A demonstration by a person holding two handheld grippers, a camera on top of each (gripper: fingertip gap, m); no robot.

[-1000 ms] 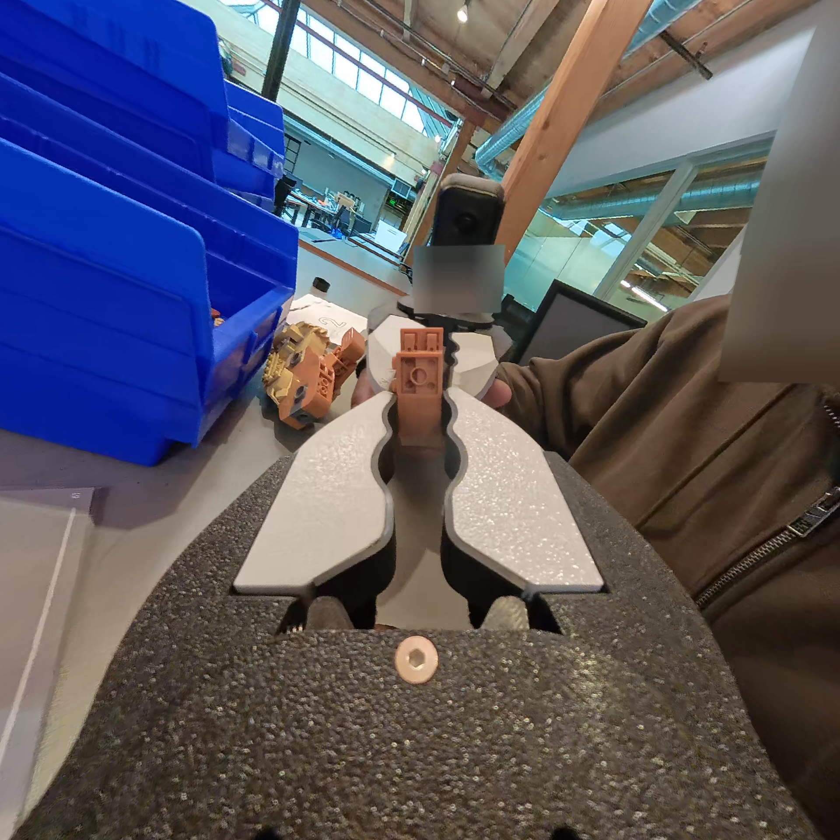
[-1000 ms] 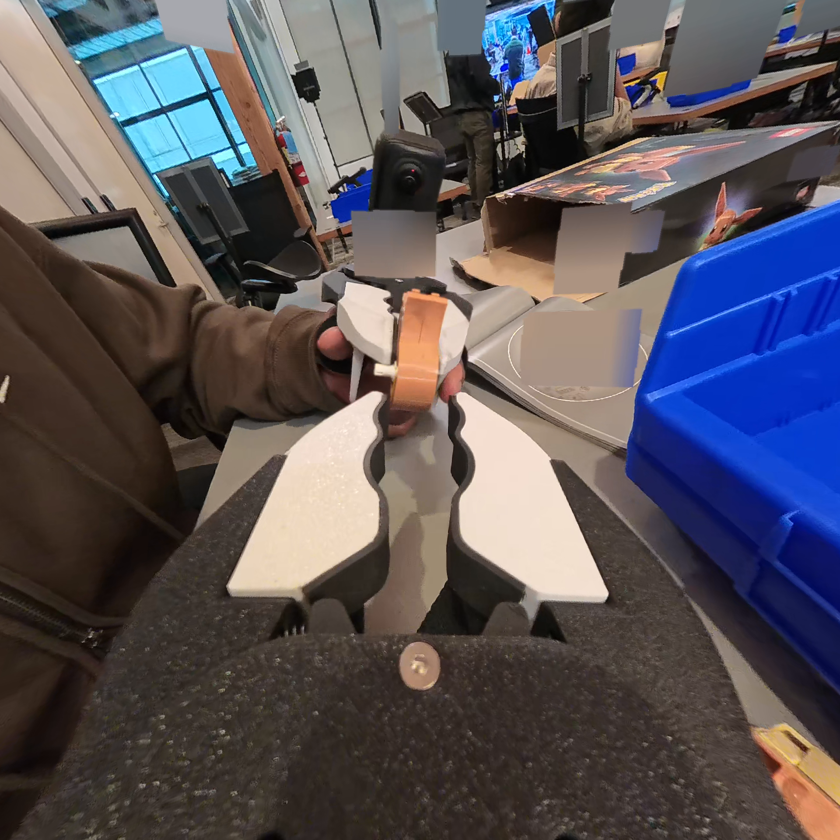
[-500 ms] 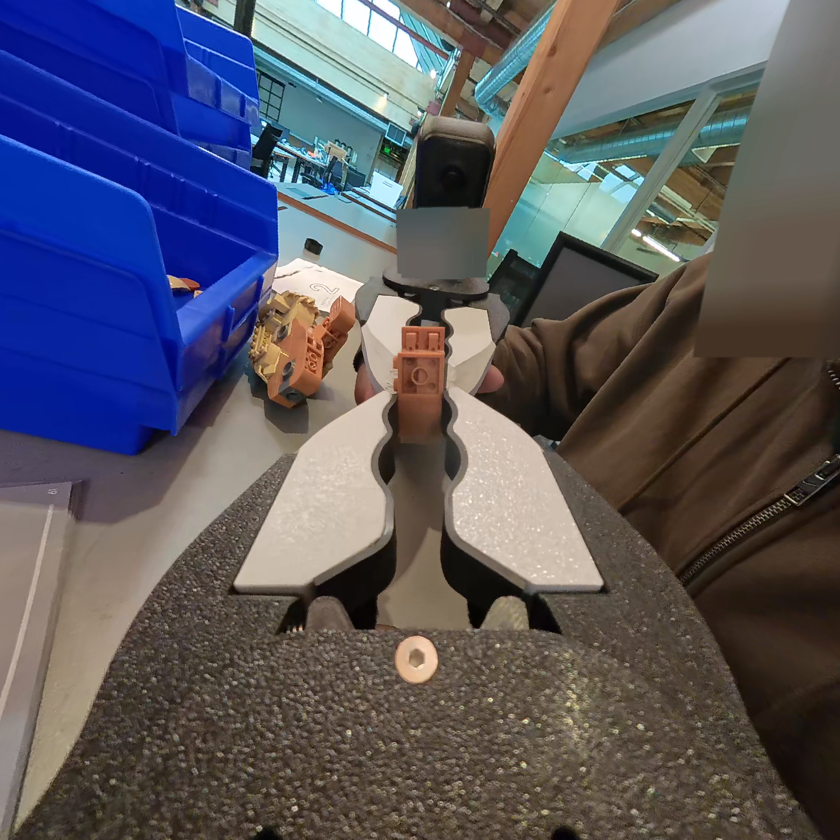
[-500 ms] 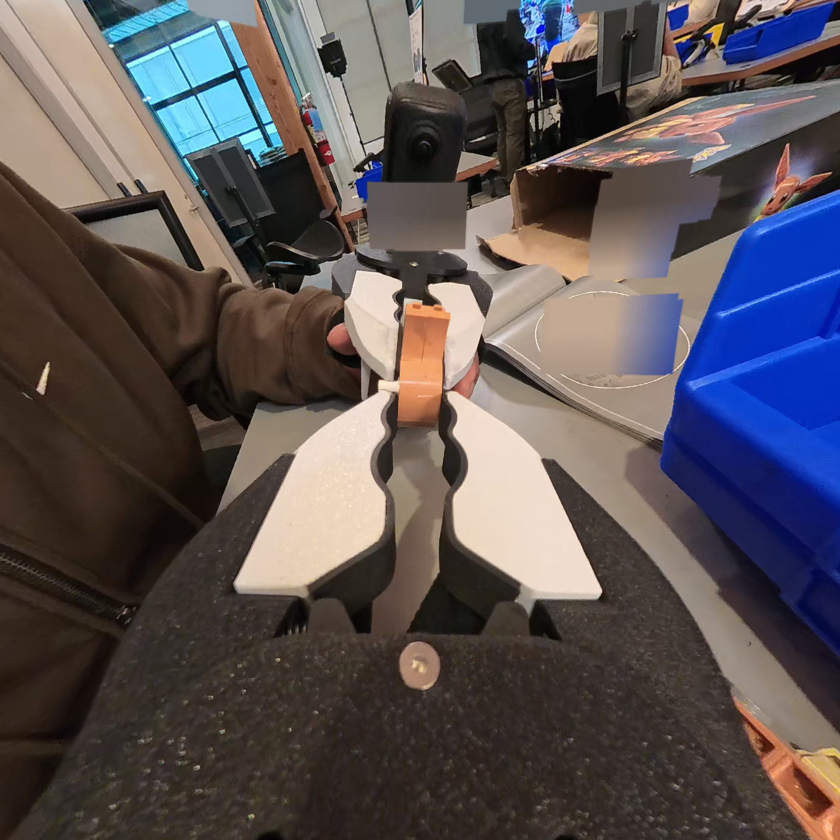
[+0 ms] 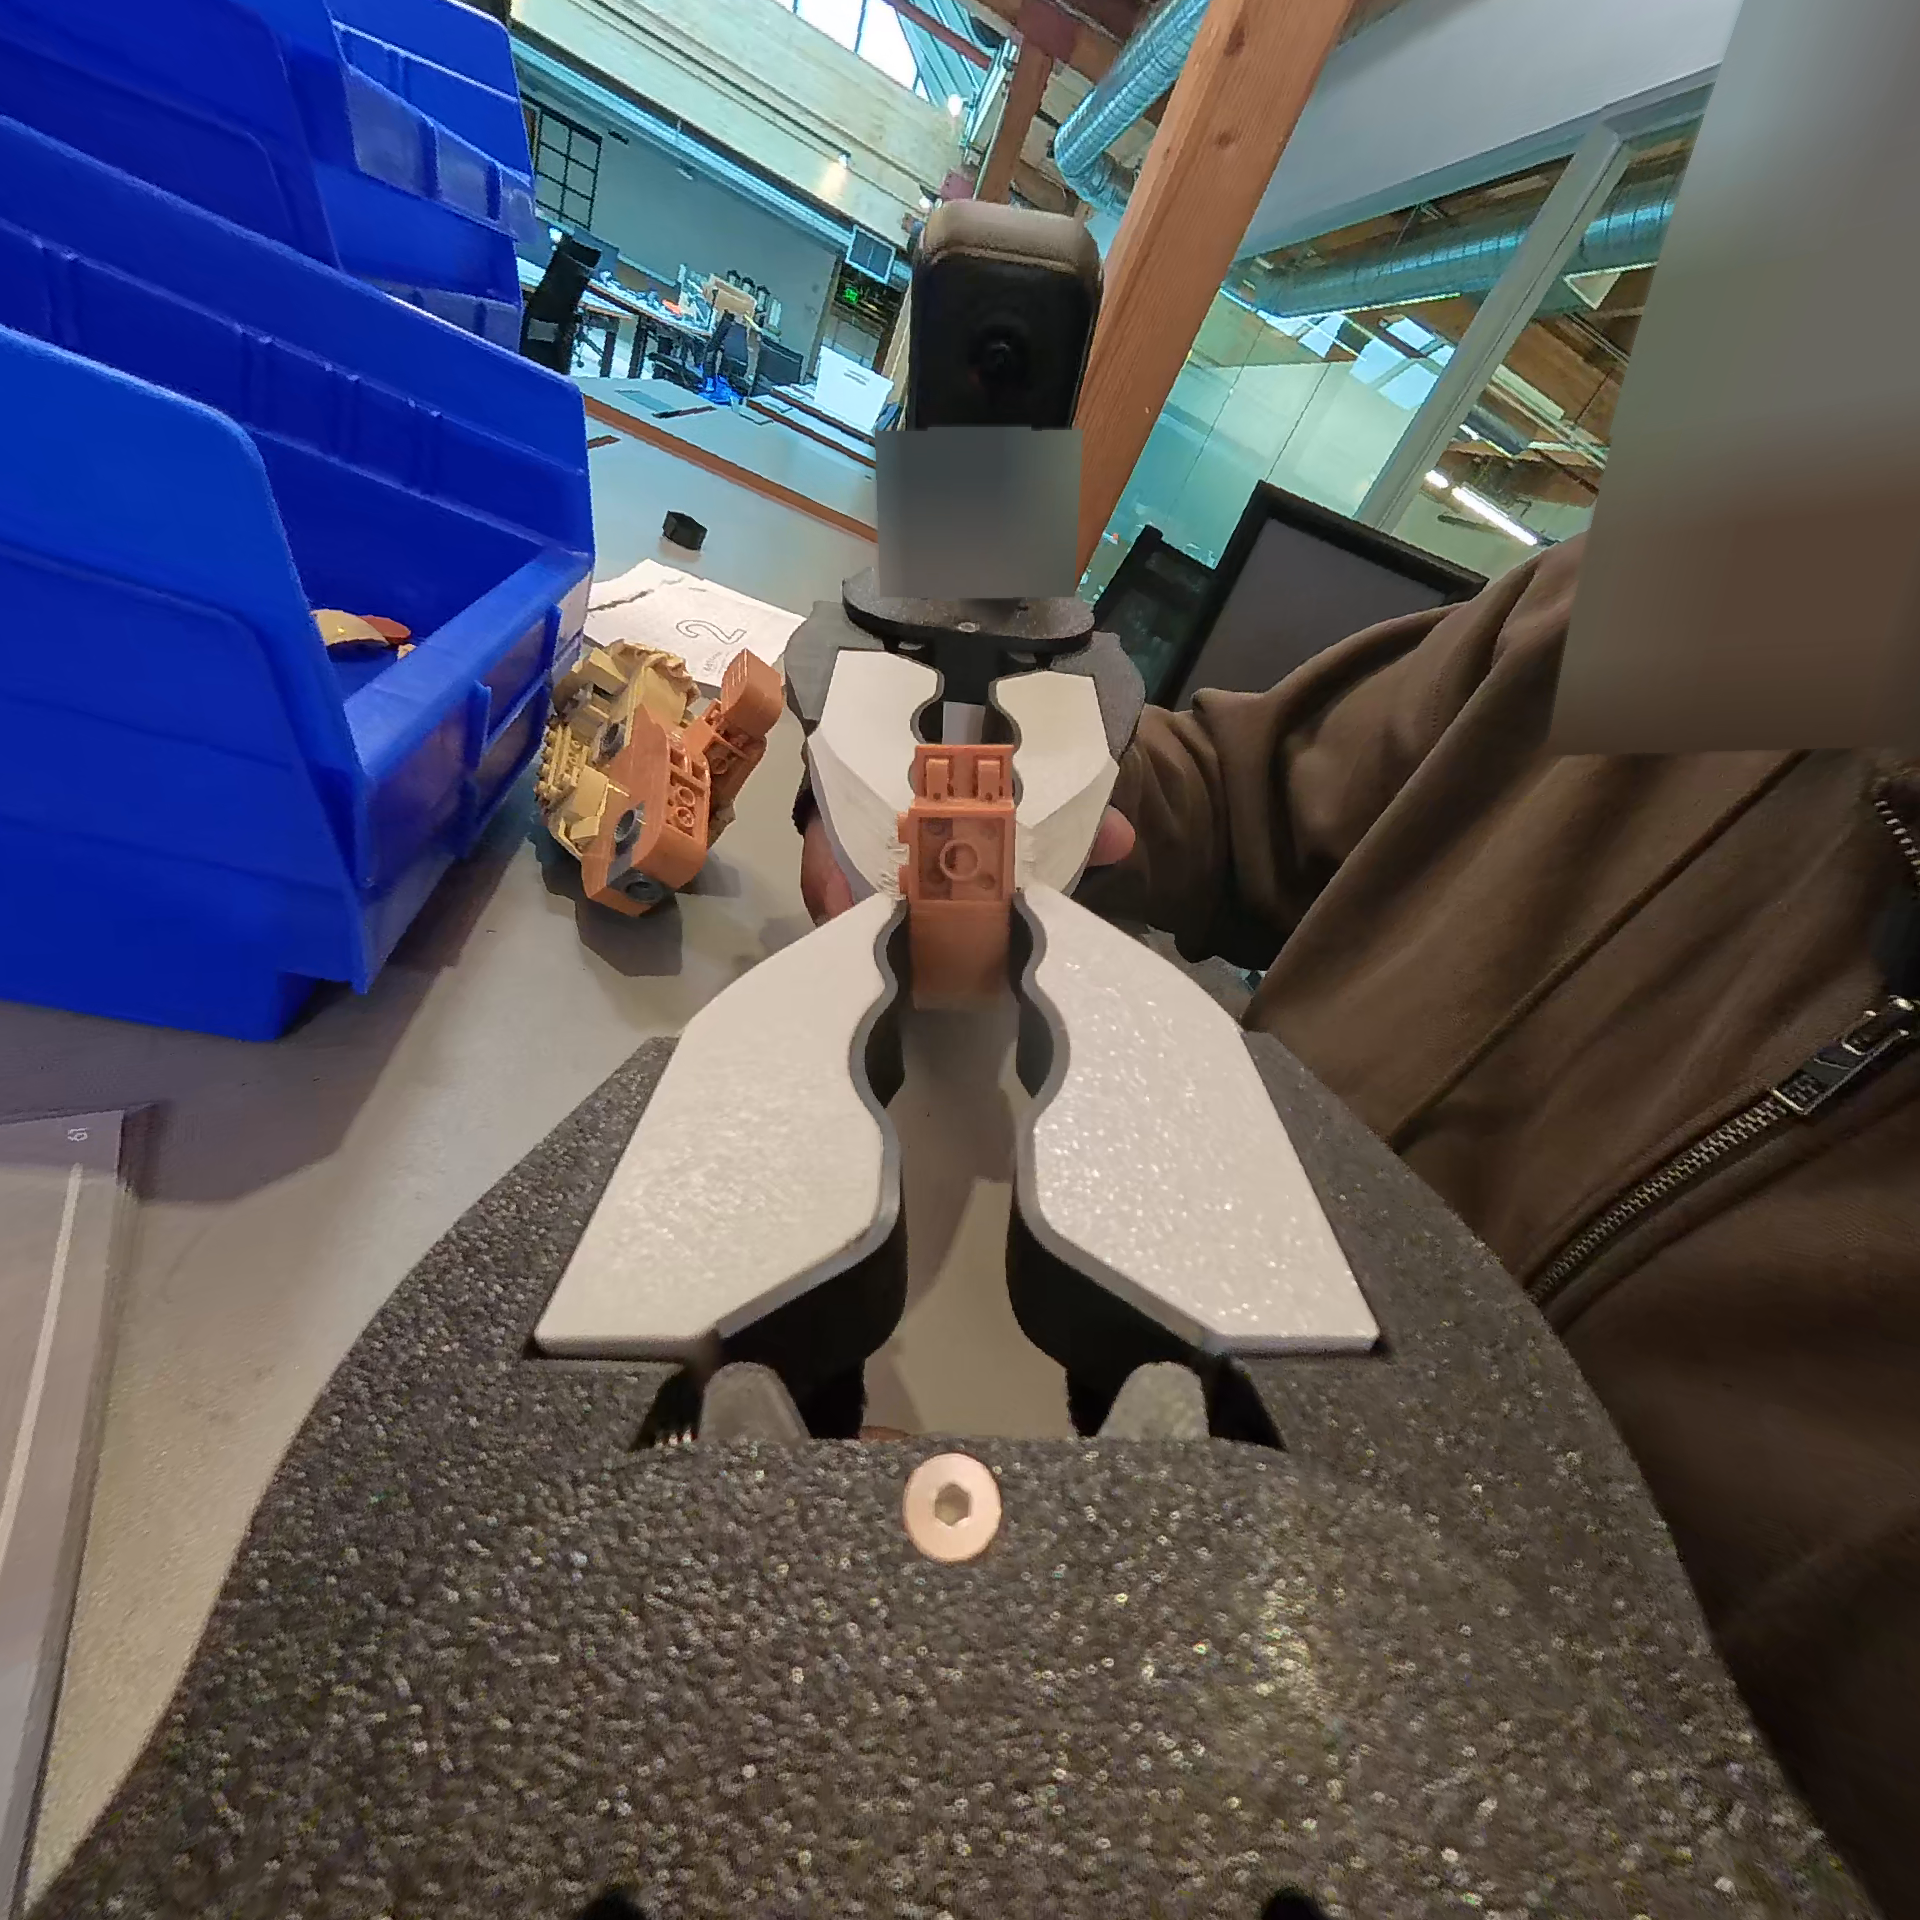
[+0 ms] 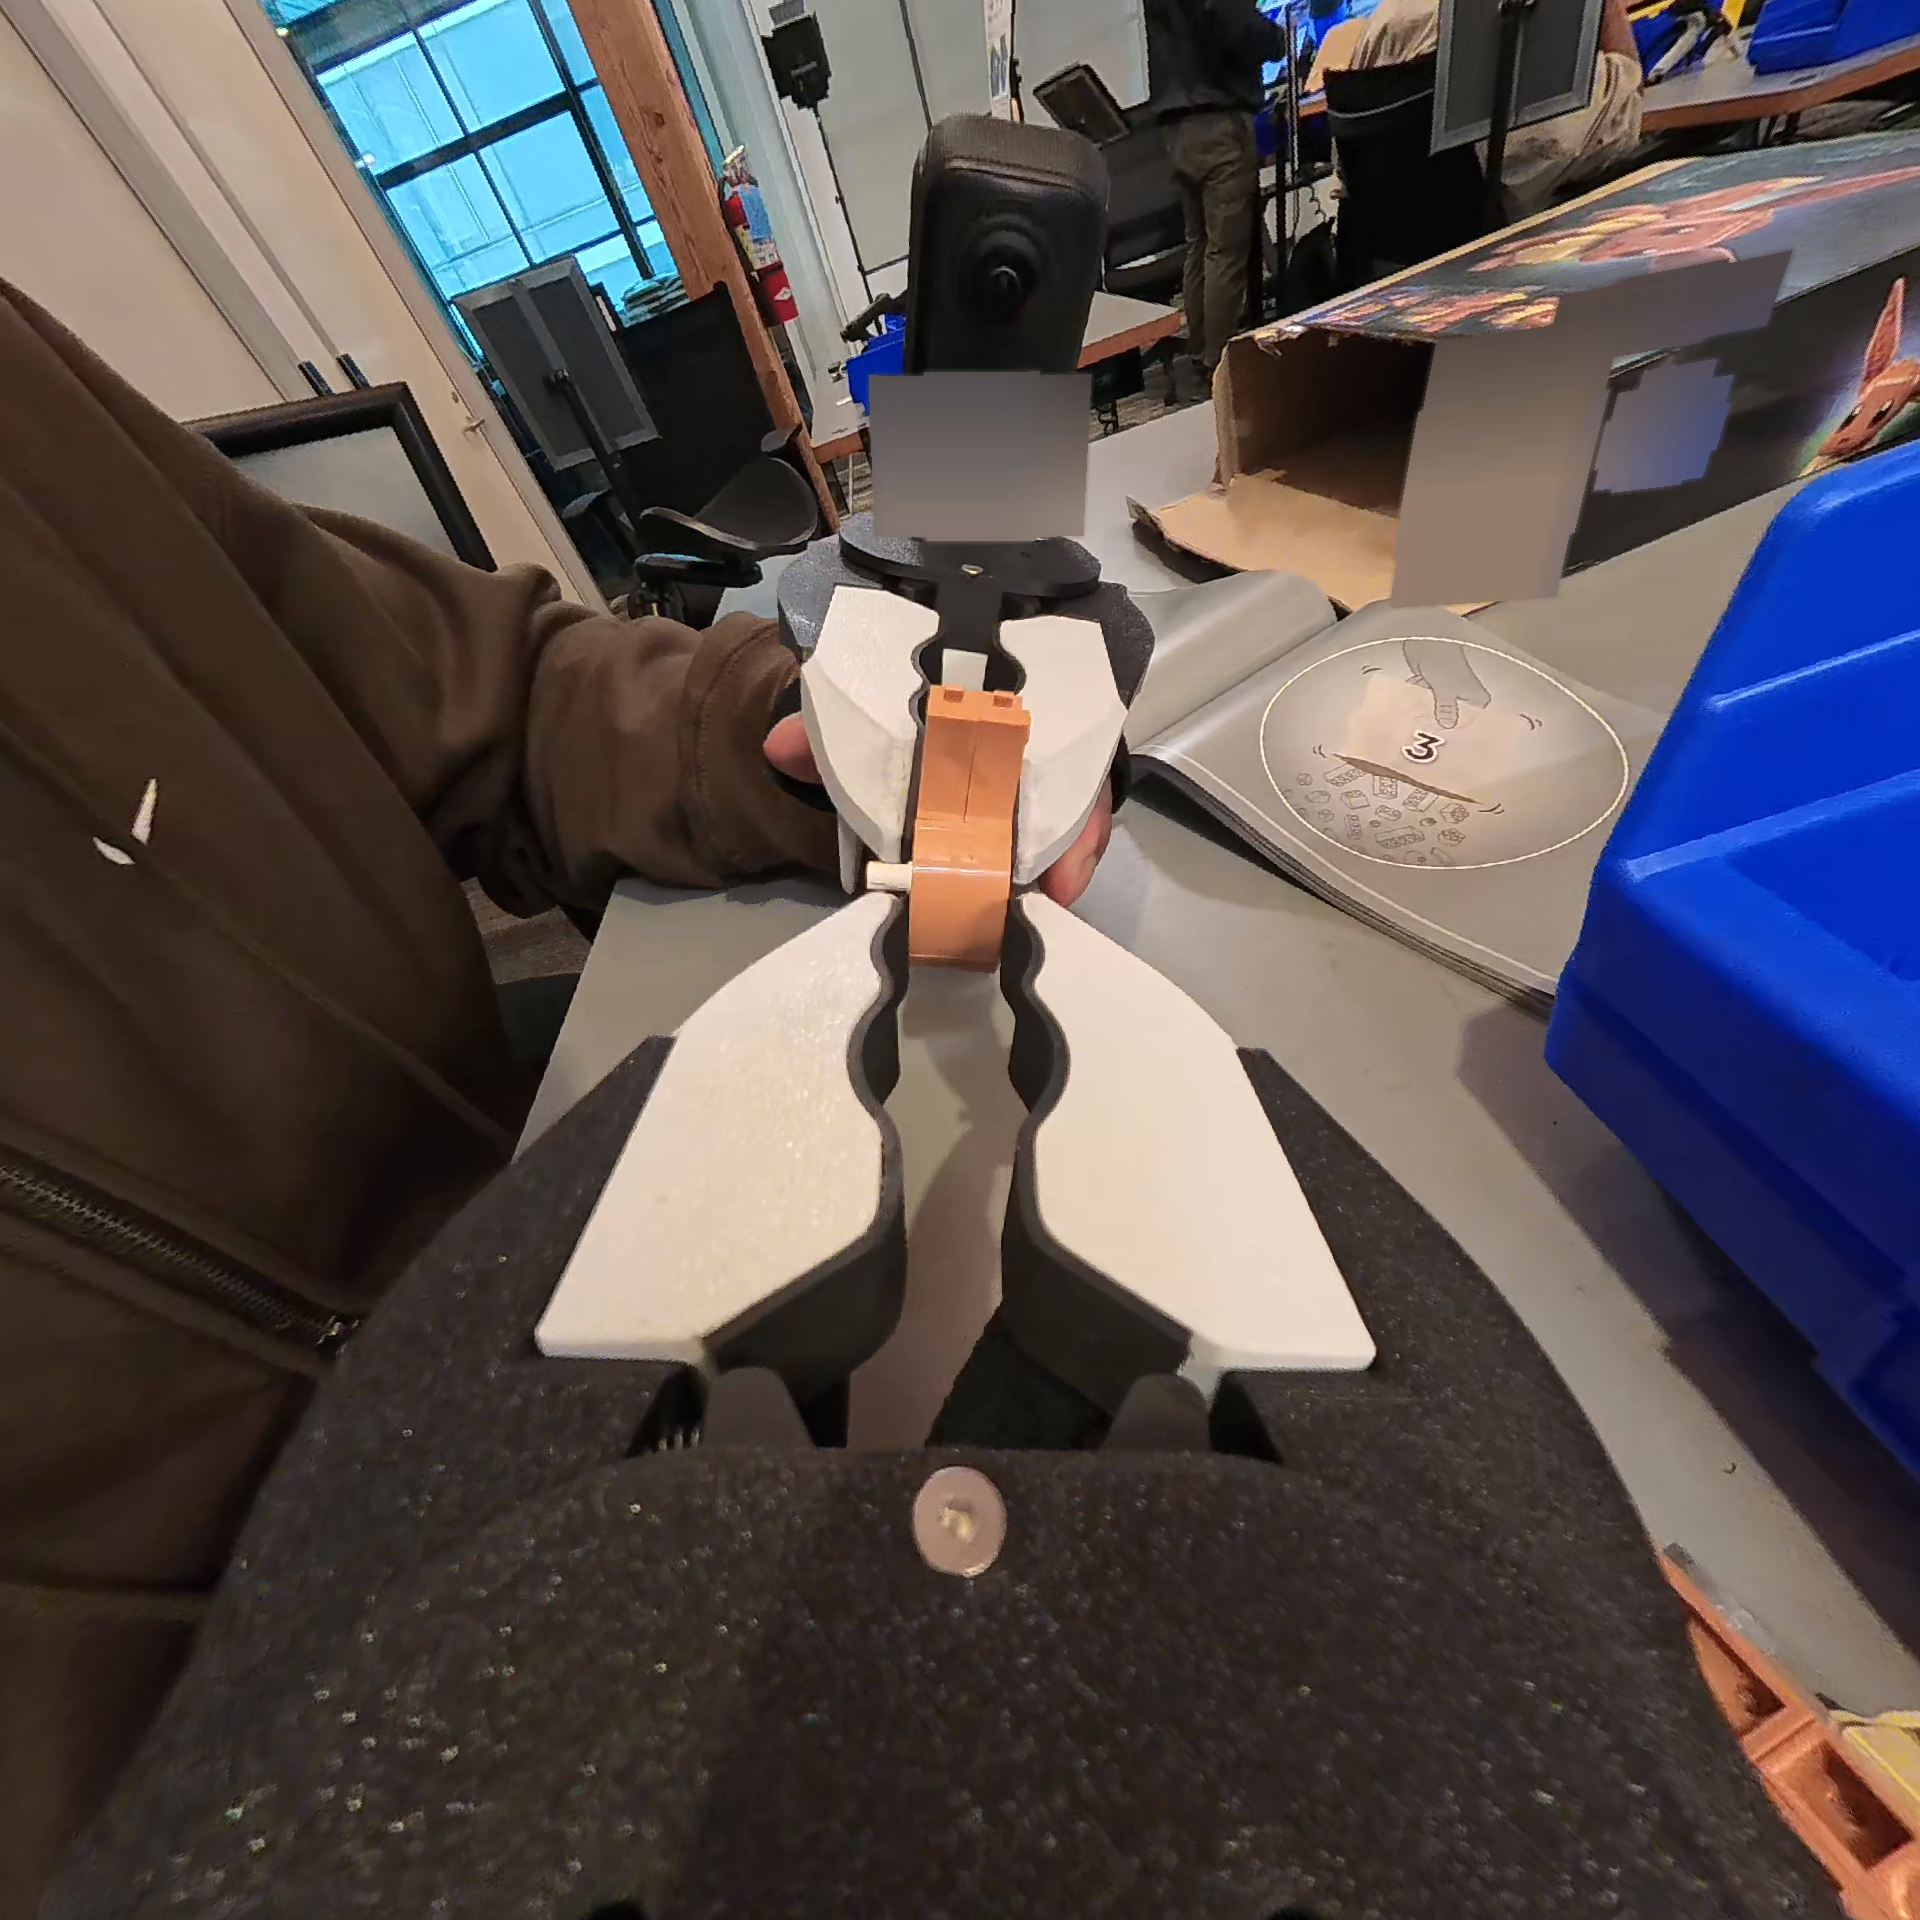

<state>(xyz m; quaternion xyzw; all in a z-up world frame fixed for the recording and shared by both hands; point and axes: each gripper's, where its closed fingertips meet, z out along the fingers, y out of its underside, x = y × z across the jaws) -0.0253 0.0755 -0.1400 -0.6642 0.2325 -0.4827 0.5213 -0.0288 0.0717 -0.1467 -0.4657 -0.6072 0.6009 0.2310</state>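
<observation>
1. Since a second ago my right claw (image 6: 956, 914) has narrowed onto the orange brick assembly (image 6: 961, 831).
2. Both claws grip it end to end; my left claw (image 5: 956, 925) clamps its other end.
3. It hangs above the tabletop (image 5: 416, 1091) edge nearest the person.
4. Blue bins (image 5: 208, 623) and a brick model (image 5: 634, 790) sit farther in.

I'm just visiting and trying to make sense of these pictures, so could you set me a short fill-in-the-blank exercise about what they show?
1. Both grippers, the left gripper and the right gripper, are clamped on one small ____-coloured brick assembly.
2. The big storage bins on the table are ____.
3. A short white ____ sticks out of the held piece's side.
4. The person's jacket sleeve is ____.

Missing words: orange; blue; pin; brown
</observation>
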